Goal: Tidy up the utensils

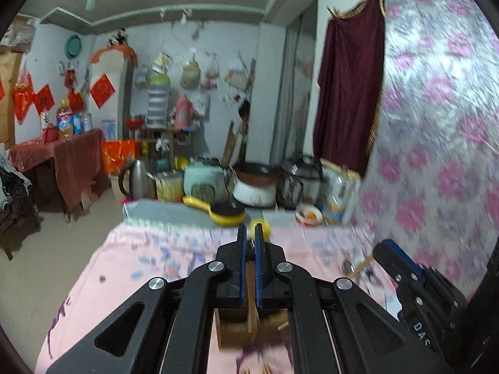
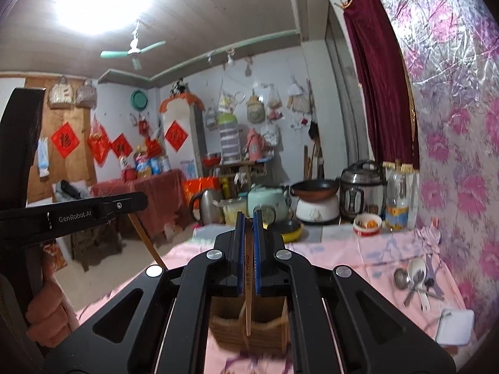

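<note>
My left gripper point(image 1: 249, 233) is shut on a wooden utensil point(image 1: 251, 296) whose lower end hangs over the wooden utensil holder point(image 1: 237, 327) on the pink tablecloth. My right gripper point(image 2: 249, 218) is shut on a wooden chopstick point(image 2: 248, 286) that points down into the same wooden holder point(image 2: 249, 327). The left gripper shows at the left of the right wrist view, with a wooden stick point(image 2: 146, 240) hanging below it. A pile of metal and white spoons point(image 2: 414, 280) lies on the cloth to the right, by the wall; part of the pile shows in the left wrist view point(image 1: 352, 266).
At the table's far end stand a kettle point(image 2: 207, 205), a pale green cooker point(image 2: 268, 202), a yellow pan point(image 2: 288, 229), a wok on a white base point(image 2: 315, 199), a pressure cooker point(image 2: 361, 190), a small bowl point(image 2: 368, 224) and a jar point(image 2: 396, 202). A white pad point(image 2: 453, 327) lies near the spoons. Floral foil wall on the right.
</note>
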A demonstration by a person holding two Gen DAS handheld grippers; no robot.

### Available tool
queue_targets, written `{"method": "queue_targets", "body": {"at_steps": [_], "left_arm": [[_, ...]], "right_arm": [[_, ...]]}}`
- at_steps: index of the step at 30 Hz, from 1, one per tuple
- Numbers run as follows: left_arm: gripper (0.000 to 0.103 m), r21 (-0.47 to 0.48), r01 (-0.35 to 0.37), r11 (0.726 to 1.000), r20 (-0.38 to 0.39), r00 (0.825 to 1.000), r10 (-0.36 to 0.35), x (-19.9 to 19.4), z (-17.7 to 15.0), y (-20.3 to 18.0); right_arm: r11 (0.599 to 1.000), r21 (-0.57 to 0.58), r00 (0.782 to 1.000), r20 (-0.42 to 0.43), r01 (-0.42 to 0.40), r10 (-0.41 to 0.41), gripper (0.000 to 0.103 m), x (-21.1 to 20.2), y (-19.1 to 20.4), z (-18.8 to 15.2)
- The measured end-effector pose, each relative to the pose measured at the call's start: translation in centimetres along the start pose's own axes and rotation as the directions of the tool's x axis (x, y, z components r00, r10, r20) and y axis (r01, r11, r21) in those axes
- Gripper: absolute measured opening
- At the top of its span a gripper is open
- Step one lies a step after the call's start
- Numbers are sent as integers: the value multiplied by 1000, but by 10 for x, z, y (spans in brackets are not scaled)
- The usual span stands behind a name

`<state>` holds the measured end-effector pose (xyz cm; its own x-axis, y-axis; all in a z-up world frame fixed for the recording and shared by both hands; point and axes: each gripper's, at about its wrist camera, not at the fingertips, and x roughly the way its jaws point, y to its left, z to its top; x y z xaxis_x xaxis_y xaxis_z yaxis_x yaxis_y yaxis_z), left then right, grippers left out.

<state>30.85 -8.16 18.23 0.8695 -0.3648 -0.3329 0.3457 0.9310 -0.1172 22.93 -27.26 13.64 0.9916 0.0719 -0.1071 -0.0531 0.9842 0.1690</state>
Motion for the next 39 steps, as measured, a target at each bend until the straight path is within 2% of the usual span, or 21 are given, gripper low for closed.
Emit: {"method": "queue_targets", "body": {"at_steps": [4, 7, 9, 11, 12, 13, 17, 19, 23, 26, 32, 36, 37, 39], "left_arm": [[5, -38, -54, 998, 43, 998, 55, 37, 3, 8], [5, -68, -29, 997, -39, 999, 26, 67, -19, 20], [6, -77, -31, 997, -121, 992, 21, 85, -39, 26], [19, -61, -48, 997, -143, 989, 39, 86, -52, 34], [37, -58, -59, 997, -140, 989, 51, 82, -57, 39], [48, -64, -70, 995, -131, 989, 61, 78, -59, 43], [51, -82, -103, 991, -112, 989, 94, 54, -60, 56], [61, -89, -126, 988, -102, 988, 117, 41, -60, 62], [69, -107, -166, 980, -85, 984, 157, 8, -64, 71], [77, -88, -225, 970, -62, 974, 220, -18, -70, 71], [88, -50, -286, 957, -8, 958, 286, -74, -89, 65], [96, -57, -308, 950, 25, 951, 309, -113, -105, 59], [97, -66, -309, 949, 31, 950, 312, -124, -111, 57], [97, -72, -307, 949, 35, 950, 310, -137, -119, 54]], "right_arm": [[1000, 23, 1000, -7, 18, -18, 6, 29, -5, -5], [999, 29, 998, -56, 36, -35, 6, 50, -12, -25], [999, 18, 990, -132, 45, -42, 10, 66, -17, -41], [998, 40, 987, -155, 58, -52, 10, 68, -24, -48], [997, 56, 986, -158, 55, -45, 10, 65, -27, -49], [997, 62, 987, -155, 54, -44, 10, 62, -29, -48], [997, 56, 991, -124, 59, -52, 11, 39, -29, -40], [997, 56, 992, -112, 57, -51, 11, 26, -28, -37], [997, 59, 995, -87, 48, -43, 15, -6, -23, -33], [997, 61, 997, -66, 44, -40, 19, -34, -16, -32], [997, 76, 999, -23, 24, -22, 35, -88, -4, -33], [996, 92, 1000, 6, 12, -13, 59, -125, 7, -40], [995, 95, 1000, 9, 12, -13, 63, -130, 8, -41], [995, 99, 1000, 16, 13, -14, 76, -145, 15, -48]]}}
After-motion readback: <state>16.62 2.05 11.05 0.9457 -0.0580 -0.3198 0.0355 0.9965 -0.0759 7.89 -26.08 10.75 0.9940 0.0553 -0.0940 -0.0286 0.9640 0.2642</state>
